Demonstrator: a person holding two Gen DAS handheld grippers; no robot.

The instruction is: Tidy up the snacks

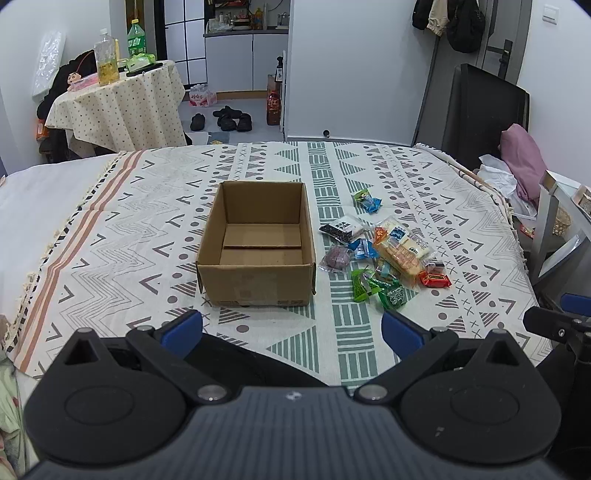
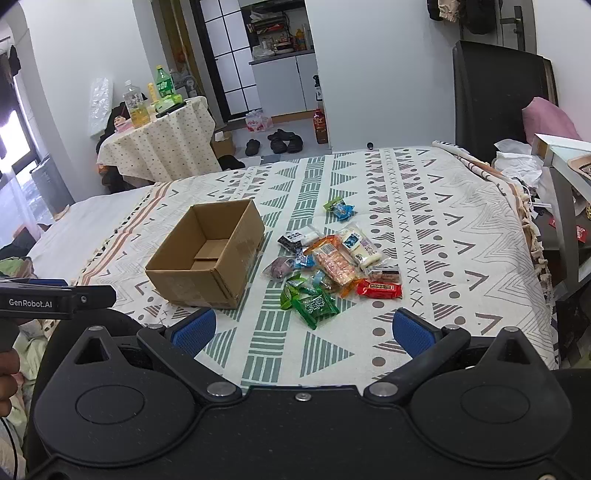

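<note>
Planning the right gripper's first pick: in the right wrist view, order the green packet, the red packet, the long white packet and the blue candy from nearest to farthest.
1. Green packet, just ahead, near edge of the pile.
2. Red packet, ahead to the right.
3. Long white packet, mid-pile.
4. Blue candy, apart beyond the pile.

Matt cardboard box (image 1: 255, 280), glossy plastic snack wrappers (image 1: 397, 251)

A lived-in home; shoes (image 1: 221, 119) on the floor; kitchen cabinets (image 1: 245, 61) behind; coats (image 1: 448, 22) hanging.
</note>
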